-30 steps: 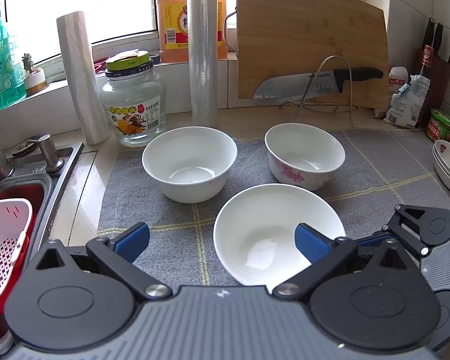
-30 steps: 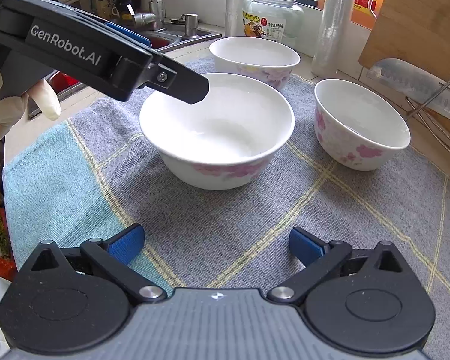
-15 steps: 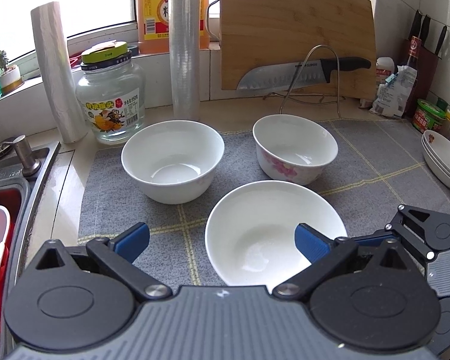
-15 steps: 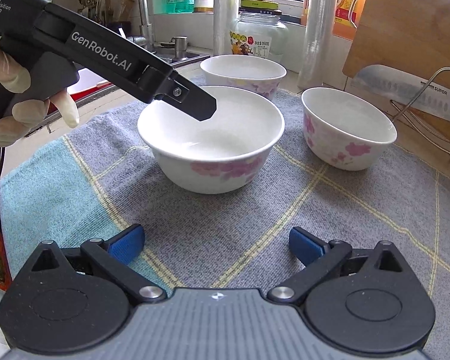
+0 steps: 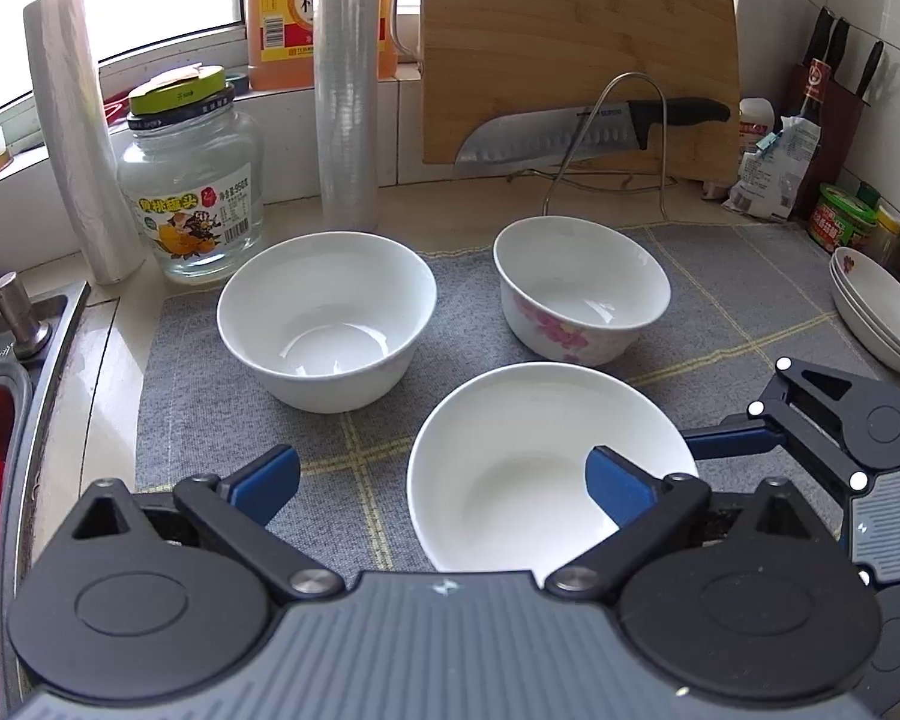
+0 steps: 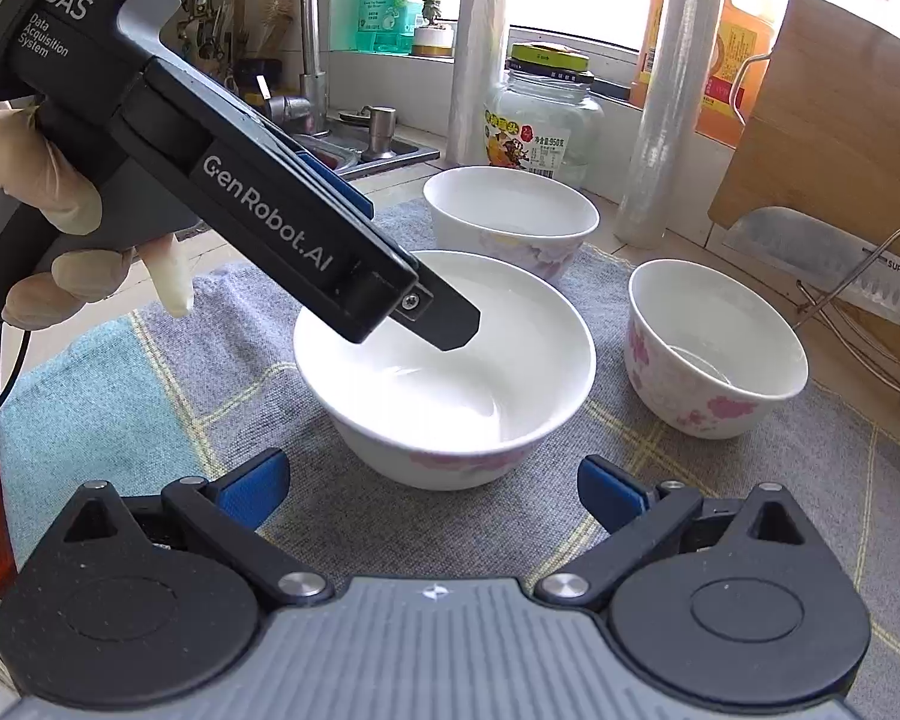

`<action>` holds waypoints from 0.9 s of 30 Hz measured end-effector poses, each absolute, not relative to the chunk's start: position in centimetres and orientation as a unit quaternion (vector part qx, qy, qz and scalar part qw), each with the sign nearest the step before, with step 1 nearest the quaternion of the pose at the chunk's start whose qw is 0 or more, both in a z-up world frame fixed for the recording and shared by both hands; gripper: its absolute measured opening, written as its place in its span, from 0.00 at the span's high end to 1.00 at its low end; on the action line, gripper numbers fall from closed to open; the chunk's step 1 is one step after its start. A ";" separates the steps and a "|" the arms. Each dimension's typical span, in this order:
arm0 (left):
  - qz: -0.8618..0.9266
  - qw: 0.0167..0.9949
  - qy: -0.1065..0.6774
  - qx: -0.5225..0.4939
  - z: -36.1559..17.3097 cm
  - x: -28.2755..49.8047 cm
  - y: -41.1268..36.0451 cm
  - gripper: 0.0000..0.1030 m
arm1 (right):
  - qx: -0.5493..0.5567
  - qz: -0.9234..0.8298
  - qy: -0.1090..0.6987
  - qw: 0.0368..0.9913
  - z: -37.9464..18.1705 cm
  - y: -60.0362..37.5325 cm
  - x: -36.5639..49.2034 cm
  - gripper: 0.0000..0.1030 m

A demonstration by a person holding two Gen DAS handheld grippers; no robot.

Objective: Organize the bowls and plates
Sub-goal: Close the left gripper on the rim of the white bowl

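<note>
Left wrist view, lower frame: the left gripper has its jaws wide and closing, with the near rim of the nearest bowl between them; one blue pad lies inside the bowl at lower centre-right, the other over the grey mat at lower left. Neither pad is seen pressing on the rim. The right wrist view confirms this from the side: a black finger of the left gripper reaches down over the bowl's far rim at frame centre, above the white interior.

Right wrist view, lower frame: the right gripper is wide and empty, over the mat just short of the same bowl.

Step in hand, as judged: gripping the nearest bowl by its rim so that it can be nested in another. For a sound grip, the rim wall should sit deep between the pads, one inside and one outside, before they finish closing; glazed ware is likely to slip from a shallow pinch.

Mid-frame: the plain white bowl stands left of centre, the flowered bowl right of centre, both upright and apart. The wider white bowl looks the likelier base.

Right edge: stacked plates lie partly off the mat. Top of frame: a knife on a wire rack, clear of the working area.
</note>
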State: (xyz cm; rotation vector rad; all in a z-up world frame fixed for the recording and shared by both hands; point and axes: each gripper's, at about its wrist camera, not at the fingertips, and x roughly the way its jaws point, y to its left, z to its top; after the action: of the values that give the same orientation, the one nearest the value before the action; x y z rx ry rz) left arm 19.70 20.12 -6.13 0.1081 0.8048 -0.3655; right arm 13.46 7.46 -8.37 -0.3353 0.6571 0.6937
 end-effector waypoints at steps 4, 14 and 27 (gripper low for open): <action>-0.190 0.896 0.397 0.051 -6.2 19.9 19.8 0.19 | -0.165 0.332 0.311 0.875 -8.1 7.6 13.7 0.00; -0.215 0.887 0.405 0.055 -6.4 20.2 19.0 0.34 | -0.164 0.332 0.311 0.875 -7.8 7.7 13.9 0.18; -0.222 0.883 0.409 0.052 -6.4 20.3 18.9 0.37 | -0.165 0.328 0.316 0.875 -7.4 7.8 13.8 0.20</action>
State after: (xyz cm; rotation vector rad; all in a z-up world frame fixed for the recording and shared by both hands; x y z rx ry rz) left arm 20.26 18.93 -6.44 0.1088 0.8518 -0.4624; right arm 13.85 7.82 -7.42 -0.3436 0.6604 0.6841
